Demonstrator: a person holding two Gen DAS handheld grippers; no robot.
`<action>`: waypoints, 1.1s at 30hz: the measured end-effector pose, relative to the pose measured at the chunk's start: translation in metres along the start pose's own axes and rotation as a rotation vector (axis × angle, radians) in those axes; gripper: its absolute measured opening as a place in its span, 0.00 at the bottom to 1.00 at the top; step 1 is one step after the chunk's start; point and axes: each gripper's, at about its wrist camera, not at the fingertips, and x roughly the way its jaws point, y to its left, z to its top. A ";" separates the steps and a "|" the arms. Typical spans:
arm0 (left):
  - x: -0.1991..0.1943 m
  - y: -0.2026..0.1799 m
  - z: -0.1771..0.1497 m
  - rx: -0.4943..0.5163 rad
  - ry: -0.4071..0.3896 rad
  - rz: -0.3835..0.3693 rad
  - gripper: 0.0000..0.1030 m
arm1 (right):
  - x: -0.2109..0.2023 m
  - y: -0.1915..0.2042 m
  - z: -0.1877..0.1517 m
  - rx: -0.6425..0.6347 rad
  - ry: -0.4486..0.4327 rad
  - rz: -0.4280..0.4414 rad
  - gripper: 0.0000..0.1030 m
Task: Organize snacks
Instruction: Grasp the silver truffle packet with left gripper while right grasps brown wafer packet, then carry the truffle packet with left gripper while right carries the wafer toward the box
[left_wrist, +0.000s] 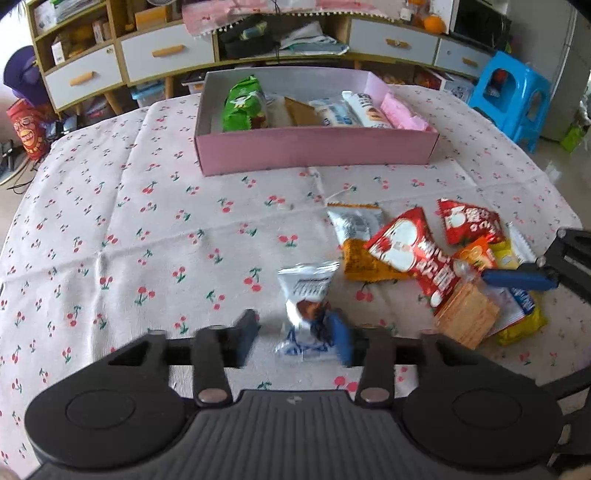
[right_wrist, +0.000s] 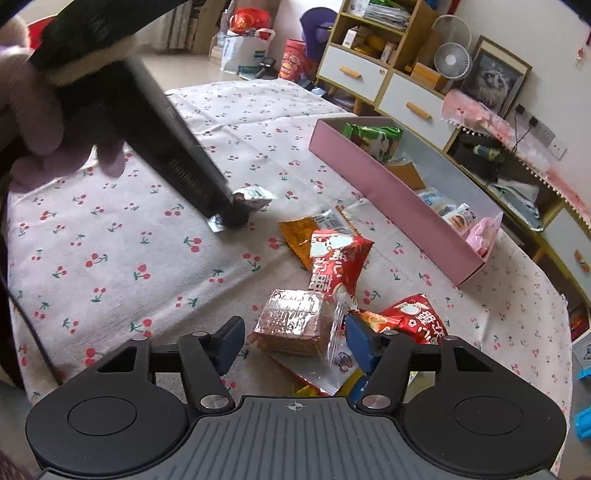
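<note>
Two pickups under way at once, both aimed at the pink box (left_wrist: 317, 147) at the far side of the tabletop (left_wrist: 147, 229). Left gripper (left_wrist: 295, 332) down over a small white packet (left_wrist: 308, 295) lying alone, nearer than the box and apart from the loose pile; jaws partly open, the right pad against the packet's edge, the left pad clear with cloth showing between, so no firm hold yet. Best to centre over the packet's fat middle before squeezing, not the crimped end, which would slip out. Right gripper (right_wrist: 291, 343) straddling a clear-wrapped stack of brown crackers (right_wrist: 295, 321) at the near edge of the pile, nearer than the box; jaws about half open, neither pad plainly pressing, the right pad close to the wrapper's loose flap. Worth closing on the stiff cracker block itself and gently, since crackers break; worth lifting straight up too, because the red packet (right_wrist: 332, 258) and the orange packet (right_wrist: 299, 229) lie touching or just beside and could drag along. Box already part filled: green bag (left_wrist: 242, 105) at its left end, white and pink packets toward the right, free room at the far left corner.
</note>
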 end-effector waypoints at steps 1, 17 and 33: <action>0.001 0.001 -0.003 -0.008 -0.004 -0.002 0.45 | 0.001 0.000 0.000 0.004 -0.003 -0.003 0.57; -0.002 0.003 -0.002 -0.044 -0.043 -0.038 0.25 | -0.001 -0.016 0.007 0.144 -0.013 0.059 0.43; -0.013 0.005 0.023 -0.069 -0.088 -0.059 0.22 | -0.011 -0.041 0.034 0.299 -0.049 0.088 0.43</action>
